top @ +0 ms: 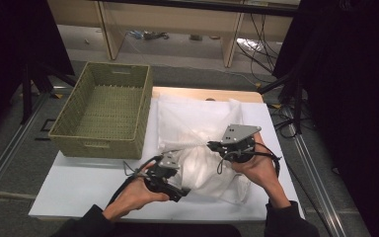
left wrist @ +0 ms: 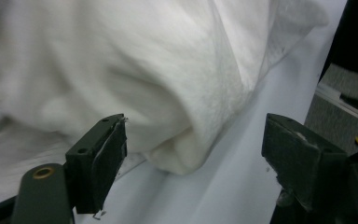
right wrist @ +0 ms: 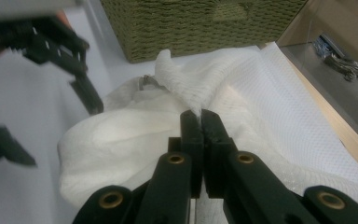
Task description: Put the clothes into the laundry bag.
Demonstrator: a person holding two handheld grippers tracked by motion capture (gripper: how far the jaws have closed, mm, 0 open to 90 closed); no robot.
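1. I was midway through folding the white cloth point(top: 197, 143), which lay bunched on the white table point(top: 79, 187) beside the wicker basket point(top: 103, 111).
2. My right gripper point(right wrist: 200, 122) was clamped on a ridge of it.
3. My left gripper point(left wrist: 193, 154) stood apart, empty, a fold just ahead.
4. Next, I judged, it needed a fresh pinch there.

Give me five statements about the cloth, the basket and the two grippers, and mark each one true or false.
1. The right gripper has its jaws shut on the white cloth. True.
2. The left gripper is clamped on the cloth. False: its jaws stand apart, with a rounded fold of cloth lying between them, untouched by the pads.
3. The woven basket holds the cloth. False: nothing lies in the basket, and the cloth is on the white table.
4. The basket stands to the left of the cloth in the high view. True.
5. The cloth lies flat and smooth. False: it is bunched and creased.
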